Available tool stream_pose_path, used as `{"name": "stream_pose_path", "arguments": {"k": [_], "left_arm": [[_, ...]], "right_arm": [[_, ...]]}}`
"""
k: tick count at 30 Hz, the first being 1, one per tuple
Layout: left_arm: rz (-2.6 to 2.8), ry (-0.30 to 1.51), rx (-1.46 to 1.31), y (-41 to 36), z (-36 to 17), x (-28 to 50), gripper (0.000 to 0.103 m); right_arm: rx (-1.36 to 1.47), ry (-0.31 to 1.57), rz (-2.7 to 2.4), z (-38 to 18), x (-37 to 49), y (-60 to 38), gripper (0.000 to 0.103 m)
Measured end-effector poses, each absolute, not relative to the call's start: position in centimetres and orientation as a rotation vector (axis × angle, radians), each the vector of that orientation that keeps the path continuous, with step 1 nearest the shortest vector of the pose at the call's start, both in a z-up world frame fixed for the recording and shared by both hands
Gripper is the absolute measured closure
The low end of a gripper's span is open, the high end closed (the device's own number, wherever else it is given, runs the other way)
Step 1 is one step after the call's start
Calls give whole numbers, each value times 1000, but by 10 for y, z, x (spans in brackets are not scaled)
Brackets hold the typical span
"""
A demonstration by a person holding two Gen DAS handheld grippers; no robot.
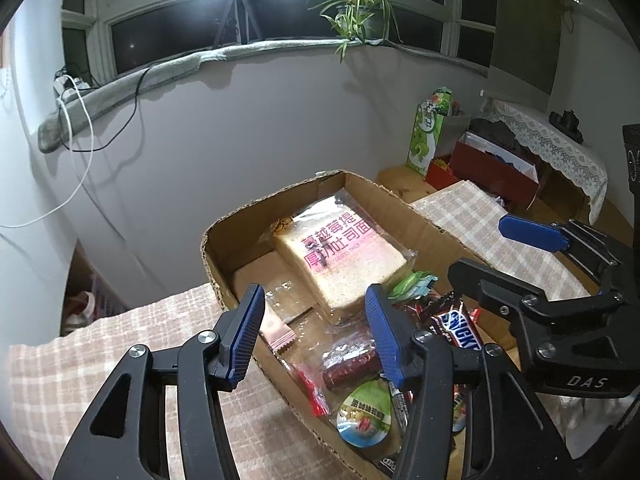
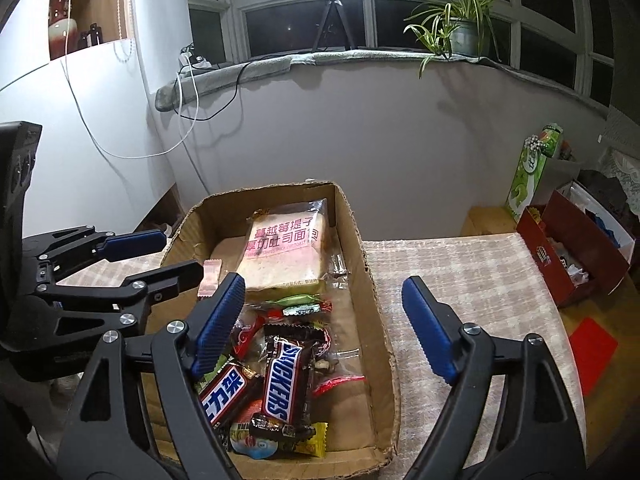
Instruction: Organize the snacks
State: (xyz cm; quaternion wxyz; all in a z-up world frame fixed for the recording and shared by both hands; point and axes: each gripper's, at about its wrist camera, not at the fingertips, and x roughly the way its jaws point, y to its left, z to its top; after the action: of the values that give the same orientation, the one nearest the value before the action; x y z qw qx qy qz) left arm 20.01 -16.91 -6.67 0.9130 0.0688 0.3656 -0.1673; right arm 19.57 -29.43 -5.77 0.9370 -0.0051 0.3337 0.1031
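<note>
Snacks fill the cardboard box (image 2: 372,280); both my left claw (image 1: 316,336) and right claw (image 2: 324,328) hang open, empty. Sorting seems nearly finished; next I'd withdraw.

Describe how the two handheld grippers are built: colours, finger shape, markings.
Both the left gripper and the right gripper have matte black linkage arms with silver pivot screws, ending in flat blue ribbed pads. White "DAS" lettering marks the right gripper's body.

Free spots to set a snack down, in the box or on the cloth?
Bare checked cloth right of the cardboard box, up to the red box. Inside, a bare strip along the box's right wall. Crowded: candy pile at the near end, bread bag further back.
</note>
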Motion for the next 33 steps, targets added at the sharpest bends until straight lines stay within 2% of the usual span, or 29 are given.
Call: {"name": "stream_pose_path", "arguments": {"k": [14,16,17,18,26,30,33], "left_arm": [[-338,735,111,-163,-60,175,47],[-338,730,109,-161,-58,168,47],[-338,727,110,-160,-57,165,47],[-336,723,109,-159,-56,162,47],[-324,675,104,-149,-45,130,47],[-320,639,86,-140,-39,111,36],[-316,612,77,-133,-37,98,36]], "right_arm": [[-45,630,207,-46,173,-292,19],[-51,620,211,-44,168,-291,14],[-51,612,213,-43,167,-291,6],[-55,601,212,-41,164,-290,3],[-81,577,229,-36,141,-284,2],[-80,553,243,-33,125,-283,0],[-86,541,258,-32,114,-280,0]]}}
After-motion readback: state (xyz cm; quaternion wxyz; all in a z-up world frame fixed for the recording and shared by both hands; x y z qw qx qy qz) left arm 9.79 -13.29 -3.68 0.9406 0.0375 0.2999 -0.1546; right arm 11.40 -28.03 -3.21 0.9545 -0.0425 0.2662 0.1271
